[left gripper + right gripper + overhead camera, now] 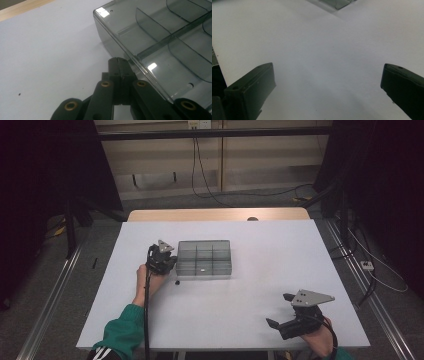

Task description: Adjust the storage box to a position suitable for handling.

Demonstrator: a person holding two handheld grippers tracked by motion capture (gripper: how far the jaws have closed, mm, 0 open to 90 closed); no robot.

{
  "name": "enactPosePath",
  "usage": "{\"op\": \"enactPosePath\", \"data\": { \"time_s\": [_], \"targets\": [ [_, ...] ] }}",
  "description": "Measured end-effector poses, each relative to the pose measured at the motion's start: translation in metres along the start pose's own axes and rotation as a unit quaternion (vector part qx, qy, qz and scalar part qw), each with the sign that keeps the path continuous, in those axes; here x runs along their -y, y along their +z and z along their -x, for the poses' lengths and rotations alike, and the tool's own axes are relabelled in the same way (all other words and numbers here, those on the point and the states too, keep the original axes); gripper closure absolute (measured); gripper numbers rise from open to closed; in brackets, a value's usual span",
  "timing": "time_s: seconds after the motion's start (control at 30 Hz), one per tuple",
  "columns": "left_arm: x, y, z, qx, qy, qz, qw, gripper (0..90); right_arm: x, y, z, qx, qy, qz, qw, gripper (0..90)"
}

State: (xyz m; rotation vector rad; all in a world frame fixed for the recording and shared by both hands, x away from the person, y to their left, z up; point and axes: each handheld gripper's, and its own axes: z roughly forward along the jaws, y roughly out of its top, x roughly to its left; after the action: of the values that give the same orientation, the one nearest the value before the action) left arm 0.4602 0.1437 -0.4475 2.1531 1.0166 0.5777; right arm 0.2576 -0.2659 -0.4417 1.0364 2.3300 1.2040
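Left claw [119, 61] closed beside organizer box [160, 45].

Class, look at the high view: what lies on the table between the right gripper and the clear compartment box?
Nothing: between the right gripper and the compartment box the high view shows bare white table. The right gripper view agrees.

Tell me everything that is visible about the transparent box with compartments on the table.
The compartment box is a shallow, open-topped rectangular tray of smoky clear plastic, as it looks. Thin dividers split it into a grid of compartments. It sits flat on the white table, near the middle. One small pale item lies in a front compartment. The left hand-held gripper, jaws shut, is at its left edge; contact cannot be told.
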Motion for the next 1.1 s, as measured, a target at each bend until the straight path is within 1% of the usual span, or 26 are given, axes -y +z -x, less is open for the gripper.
{"op": "enactPosePath", "data": {
  "time_s": [0.07,0.1,0.13,0.17,0.2,0.27,0.3,0.47,0.6,0.63,0.73,0.77,0.8,0.83,1.1],
  "targets": [
    [-0.001,0.001,0.002,0.001,0.001,0.002,1.0,90.0,0.0,0.0,0.0,0.0,0.0,0.0,1.0,0.0],
    [-0.002,0.001,0.003,0.005,0.005,-0.003,1.0,90.0,0.0,0.0,0.0,0.0,0.0,0.0,1.0,0.0],
    [-0.002,0.002,0.005,0.004,-0.001,0.003,1.0,90.0,0.0,0.0,0.0,0.0,0.0,0.0,1.0,0.0],
    [-0.002,0.002,0.005,0.004,-0.001,0.003,1.0,90.0,0.0,0.0,0.0,0.0,0.0,0.0,1.0,0.0],
    [-0.003,0.003,0.006,0.006,0.005,0.0,1.0,90.0,0.0,0.0,0.0,0.0,0.0,0.0,1.0,0.0],
    [-0.004,0.003,0.008,0.004,0.006,-0.001,1.0,90.0,0.0,0.0,0.0,0.0,0.0,0.0,1.0,0.0],
    [-0.005,0.004,0.009,0.011,0.008,-0.003,0.9999,90.0,0.0,0.0,0.0,0.0,0.0,-0.001,1.0,0.0],
    [-0.007,0.005,0.014,0.013,0.01,-0.001,0.9999,90.0,0.0,0.0,0.0,0.0,0.0,-0.001,1.0,0.0],
    [-0.009,0.006,0.017,0.014,0.016,-0.001,0.9998,90.0,0.0,0.0,0.0,0.001,0.001,-0.001,1.0,0.0],
    [-0.009,0.007,0.019,0.017,0.015,0.0,0.9997,90.0,0.0,0.0,0.0,0.001,0.001,-0.001,1.0,0.0],
    [-0.011,0.007,0.02,0.019,0.021,-0.004,0.9996,90.0,0.0,0.0,0.0,0.001,0.001,-0.002,1.0,0.0],
    [-0.011,0.008,0.022,0.02,0.02,-0.004,0.9996,90.0,0.0,0.0,0.0,0.0,0.001,-0.001,1.0,0.0],
    [-0.011,0.008,0.022,0.02,0.02,-0.004,0.9996,90.0,0.0,0.0,0.0,0.0,0.001,-0.002,1.0,0.0],
    [-0.012,0.009,0.024,0.019,0.022,0.001,0.9996,90.0,0.0,0.0,0.0,0.001,0.001,-0.002,1.0,0.0],
    [-0.015,0.011,0.028,0.022,0.028,-0.001,0.9994,90.0,0.0,0.0,0.0,0.001,0.0,-0.002,1.0,0.0]
  ]
}}
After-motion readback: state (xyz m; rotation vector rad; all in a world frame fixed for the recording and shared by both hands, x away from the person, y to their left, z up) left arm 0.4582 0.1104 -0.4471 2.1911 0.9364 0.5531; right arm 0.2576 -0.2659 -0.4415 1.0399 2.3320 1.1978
